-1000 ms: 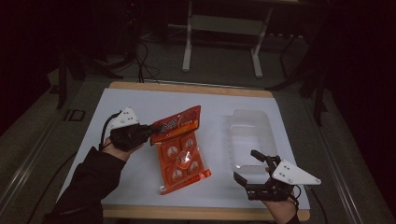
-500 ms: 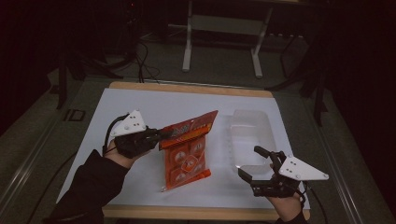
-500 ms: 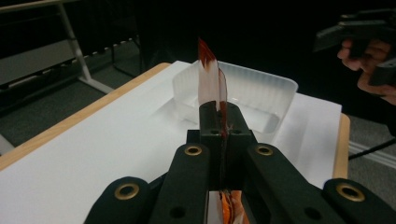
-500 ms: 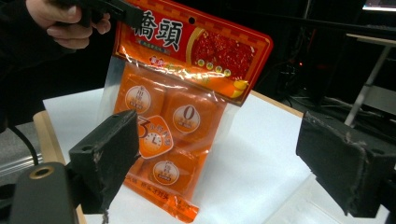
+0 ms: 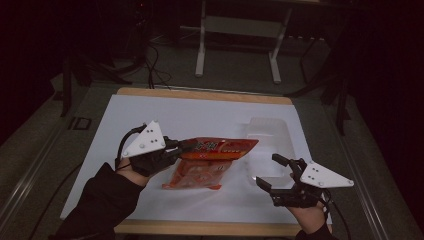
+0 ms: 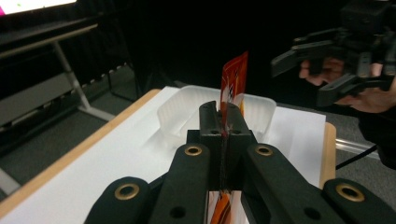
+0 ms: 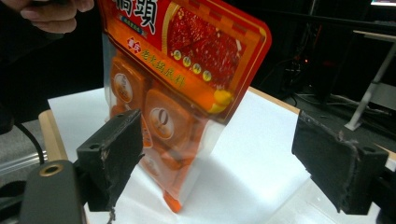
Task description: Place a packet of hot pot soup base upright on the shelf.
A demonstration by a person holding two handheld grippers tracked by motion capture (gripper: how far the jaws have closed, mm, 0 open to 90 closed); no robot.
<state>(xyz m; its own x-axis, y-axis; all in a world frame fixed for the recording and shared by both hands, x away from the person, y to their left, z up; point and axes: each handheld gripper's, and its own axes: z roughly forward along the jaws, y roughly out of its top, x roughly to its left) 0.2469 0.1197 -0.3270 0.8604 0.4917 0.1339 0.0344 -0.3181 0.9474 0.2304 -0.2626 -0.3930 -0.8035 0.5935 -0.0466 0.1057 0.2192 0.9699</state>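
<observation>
**Snack bag pinched and lifted at the left**

On the white table (image 5: 200,115), the left gripper (image 5: 186,147) has its jaws pressed together on the top edge of the orange snack bag (image 5: 212,160), which hangs tilted with its lower end touching the sheet. Just right of the bag lies a clear plastic tray (image 5: 270,135). At the near right corner, the right gripper (image 5: 274,172) hovers with jaws spread wide, apart from the bag
</observation>
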